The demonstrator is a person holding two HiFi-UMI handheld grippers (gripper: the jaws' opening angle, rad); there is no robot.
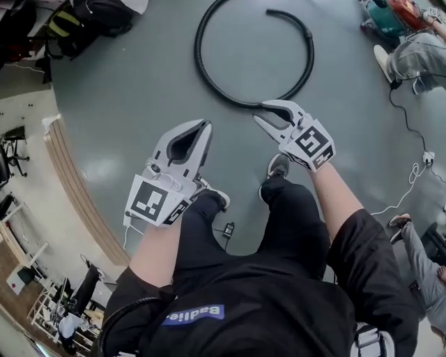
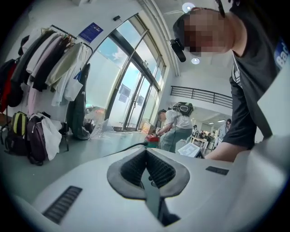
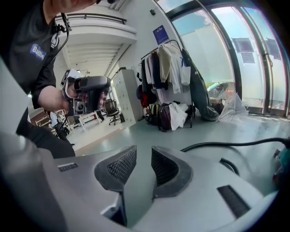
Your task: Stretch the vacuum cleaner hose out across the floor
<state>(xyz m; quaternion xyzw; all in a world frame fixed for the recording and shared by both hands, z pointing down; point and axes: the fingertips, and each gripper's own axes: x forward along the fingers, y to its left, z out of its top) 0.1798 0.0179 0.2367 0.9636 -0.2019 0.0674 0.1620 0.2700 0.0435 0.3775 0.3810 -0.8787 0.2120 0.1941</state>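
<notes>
The black vacuum hose [image 1: 198, 52] lies on the grey floor in a wide, nearly closed loop, with its free end [image 1: 270, 12] at the top. My right gripper [image 1: 259, 111] sits at the near side of the loop, fingertips right beside the hose. In the right gripper view the right gripper [image 3: 144, 154] is open with nothing between the pads, and the hose [image 3: 226, 145] curves past on the floor beyond. My left gripper [image 1: 207, 124] hangs left of it, apart from the hose. The left gripper [image 2: 146, 152] is shut and holds nothing.
A crouching person [image 1: 417, 52] and a teal and red machine [image 1: 387, 14] are at the far right. A white cable [image 1: 408, 188] trails over the floor on the right. Bags [image 1: 83, 24] and a coat rack [image 3: 165, 68] stand at the far left. A wooden strip [image 1: 73, 188] curves along the left.
</notes>
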